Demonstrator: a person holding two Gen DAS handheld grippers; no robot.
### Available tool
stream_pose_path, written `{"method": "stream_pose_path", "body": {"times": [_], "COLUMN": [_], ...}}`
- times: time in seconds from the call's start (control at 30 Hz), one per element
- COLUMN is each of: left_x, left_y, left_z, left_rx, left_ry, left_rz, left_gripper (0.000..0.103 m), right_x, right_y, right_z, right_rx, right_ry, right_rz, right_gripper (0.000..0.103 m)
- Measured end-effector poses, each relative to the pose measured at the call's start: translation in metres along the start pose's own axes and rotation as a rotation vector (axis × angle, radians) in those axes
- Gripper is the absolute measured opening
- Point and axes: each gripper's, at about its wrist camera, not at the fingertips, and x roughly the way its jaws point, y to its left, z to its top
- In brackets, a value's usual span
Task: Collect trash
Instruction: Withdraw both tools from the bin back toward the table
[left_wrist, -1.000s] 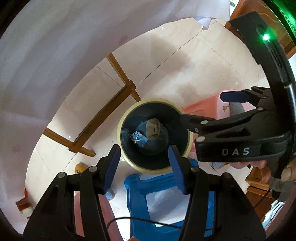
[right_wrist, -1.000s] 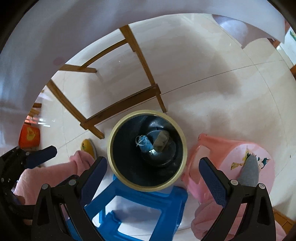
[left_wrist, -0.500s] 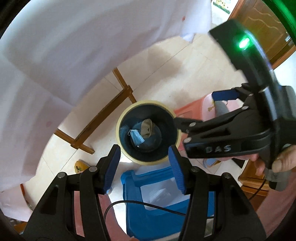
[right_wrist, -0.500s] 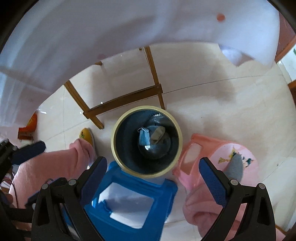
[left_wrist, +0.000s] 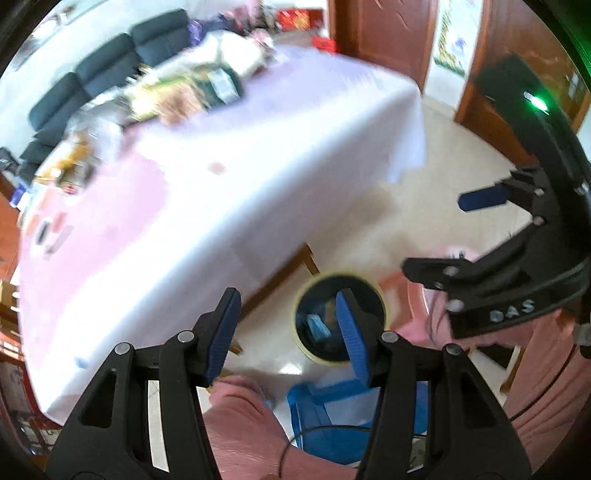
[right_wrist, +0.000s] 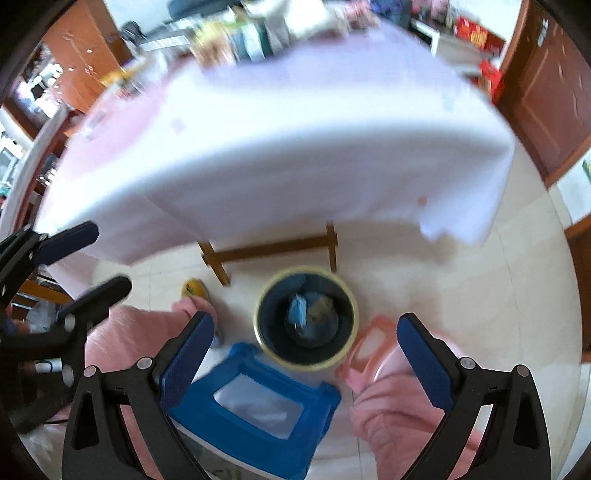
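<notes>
We read only 1 marking: the pale letters "DAS" on the black body of the right gripper (left_wrist: 484, 236), seen from the left wrist view, a little smeared by blur. The packets and boxes at the far end of the table (right_wrist: 295, 147) carry print, but it is too blurred for us to read.

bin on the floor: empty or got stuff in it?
Not empty. The bin stands upright on the floor with a blue face mask and a tan scrap lying inside.
</notes>
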Motion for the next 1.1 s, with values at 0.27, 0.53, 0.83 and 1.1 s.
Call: {"method": "stream_pose_path", "body": {"times": [0.27,0.53,0.83,1.1], "left_x": [-0.068,-0.099,-0.073,-0.006], "left_y": [0.081,0.161,0.204,0.23], "left_z": [0.031,0.066,0.109,0.142], "left_rx": [-0.171,-0.265,-0.285,-0.337], "left_ry": [-0.111,-0.151,-0.148,-0.055], "left_rz": [0.086,0.1,0.073,0.004], "left_gripper": [0.05,0.05,0.05,0.05], "right_x": [-0.091,-0.129,-0.091,-0.024], "right_y": [0.036,0.055,0.047,0.059], "right_z": [0.055,0.124,0.186,0.238], "right_rx": [-0.057,-0.043,-0.122,-0.276], "right_ry": [-0.211,-0.312,-0.311,-0.25], "right_rz": [0.0,-0.012,0.058,0.037], "right_gripper": [0.1,0.1,0.073,0.073]}}
